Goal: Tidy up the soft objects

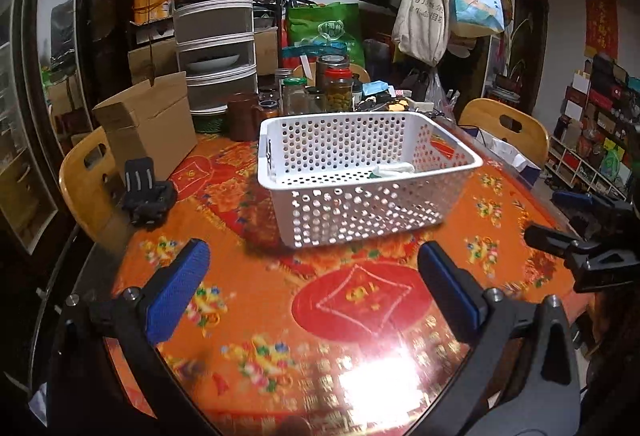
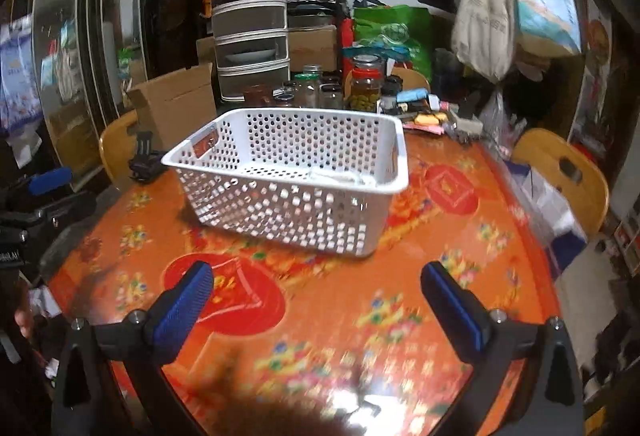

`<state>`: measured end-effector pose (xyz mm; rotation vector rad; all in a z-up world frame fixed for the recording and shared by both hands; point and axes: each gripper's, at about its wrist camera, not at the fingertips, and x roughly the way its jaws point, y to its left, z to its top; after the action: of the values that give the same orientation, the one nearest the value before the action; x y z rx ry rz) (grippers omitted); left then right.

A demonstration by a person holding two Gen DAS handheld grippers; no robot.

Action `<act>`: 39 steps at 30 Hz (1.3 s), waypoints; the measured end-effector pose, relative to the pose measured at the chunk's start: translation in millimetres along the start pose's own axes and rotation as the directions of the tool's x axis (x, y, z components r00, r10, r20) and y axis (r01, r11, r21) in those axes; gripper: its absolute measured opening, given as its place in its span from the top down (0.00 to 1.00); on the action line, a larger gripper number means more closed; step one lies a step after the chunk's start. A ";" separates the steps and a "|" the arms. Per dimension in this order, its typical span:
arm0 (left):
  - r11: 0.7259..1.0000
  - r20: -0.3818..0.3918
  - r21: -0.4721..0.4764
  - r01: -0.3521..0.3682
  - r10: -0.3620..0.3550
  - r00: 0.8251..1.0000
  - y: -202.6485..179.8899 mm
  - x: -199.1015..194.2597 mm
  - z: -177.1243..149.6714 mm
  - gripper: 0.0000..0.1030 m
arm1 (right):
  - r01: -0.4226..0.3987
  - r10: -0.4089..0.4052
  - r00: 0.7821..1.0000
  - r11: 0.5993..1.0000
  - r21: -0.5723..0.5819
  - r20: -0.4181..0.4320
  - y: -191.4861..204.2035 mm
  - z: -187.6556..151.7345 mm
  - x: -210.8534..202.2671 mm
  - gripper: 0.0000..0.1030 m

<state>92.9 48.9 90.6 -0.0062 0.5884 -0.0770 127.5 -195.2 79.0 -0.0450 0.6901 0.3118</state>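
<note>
A white perforated plastic basket stands on the orange patterned tablecloth; it also shows in the right wrist view. A pale soft cloth item lies inside it near the right wall, and shows in the right wrist view too. My left gripper is open and empty, low over the table in front of the basket. My right gripper is open and empty, also in front of the basket. The right gripper shows at the right edge of the left wrist view.
A black clamp-like gadget lies left of the basket. A cardboard box, jars and a stacked food cover stand behind. Wooden chairs flank the table. Hanging bags are at the back right.
</note>
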 end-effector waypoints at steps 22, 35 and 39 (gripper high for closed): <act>0.998 -0.037 -0.051 -0.020 0.018 0.999 1.0 13.0 7.8 0.00 | 0.050 -0.050 0.998 0.999 0.011 0.023 4.8 0.3 -15.4 0.00; 0.999 -0.046 -0.047 -0.011 0.009 0.999 -1.4 15.2 2.4 0.00 | 0.043 -0.043 0.999 0.999 0.008 0.025 5.9 -0.4 -15.9 0.00; 0.999 -0.049 -0.048 -0.008 0.006 0.999 -1.5 15.7 0.6 0.00 | 0.043 -0.043 0.999 0.999 0.008 0.024 6.0 -0.5 -15.9 0.00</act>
<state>106.2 46.3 82.5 -0.0487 0.6387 -0.0562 113.8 -193.8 89.1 -0.0486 0.6652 0.2680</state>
